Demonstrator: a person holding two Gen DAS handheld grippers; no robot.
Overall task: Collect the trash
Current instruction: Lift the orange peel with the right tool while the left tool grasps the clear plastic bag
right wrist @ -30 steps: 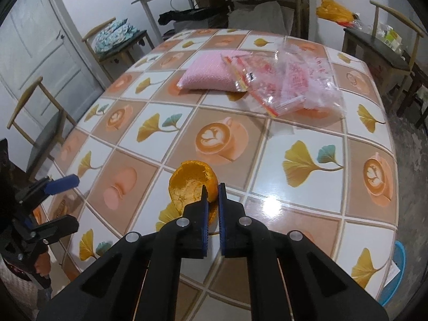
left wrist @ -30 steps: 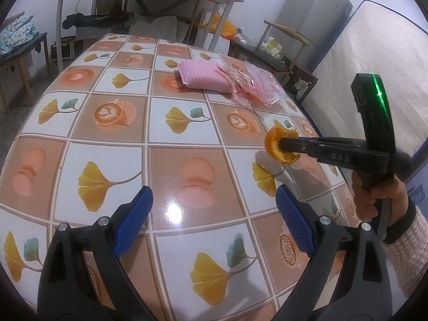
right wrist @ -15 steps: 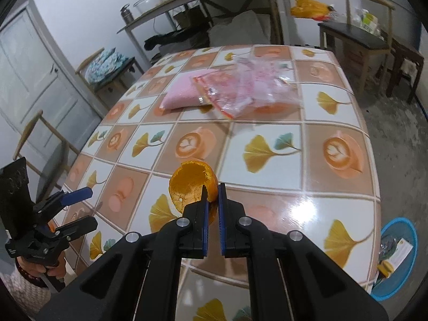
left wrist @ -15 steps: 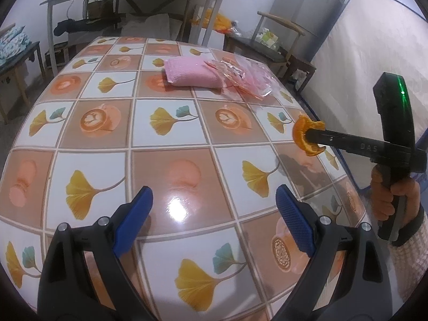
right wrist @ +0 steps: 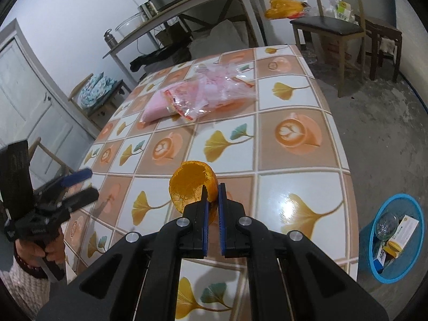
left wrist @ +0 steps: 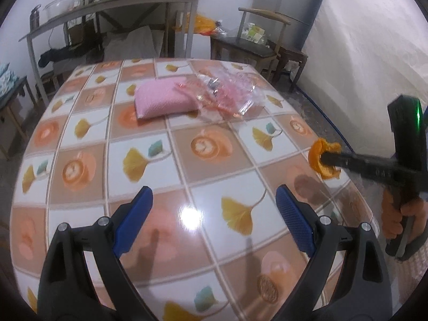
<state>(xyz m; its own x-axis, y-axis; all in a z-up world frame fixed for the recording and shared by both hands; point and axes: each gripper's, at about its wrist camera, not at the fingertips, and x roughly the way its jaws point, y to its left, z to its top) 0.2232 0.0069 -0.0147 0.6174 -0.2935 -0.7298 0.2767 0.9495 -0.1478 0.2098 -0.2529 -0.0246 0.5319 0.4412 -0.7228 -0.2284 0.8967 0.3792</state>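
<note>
My right gripper [right wrist: 211, 191] had its jaws clamped on the rim of a hollow orange half-peel, cup-shaped [right wrist: 192, 187], and held it in the air above the tabletop with the checked leaf-and-coffee-cup pattern [right wrist: 294, 139]. In the right wrist view the peel's open, pithy side faced up and back toward the camera, its rounded skin pointing away; it was too round to give a long axis. In the left wrist view the peel [left wrist: 321, 159] hung near the tabletop's right edge at the tip of the right gripper [left wrist: 325, 158]. My left gripper [left wrist: 214, 214] had its blue-padded jaws wide apart and empty over the tabletop [left wrist: 187, 160]. Farther back lay a pink textured pouch [left wrist: 163, 102] touching a crumpled clear-and-pink plastic bag [left wrist: 227, 96]. On the floor to the right stood a round blue plastic basket [right wrist: 417, 211] with a box and a glass jar in it.
</note>
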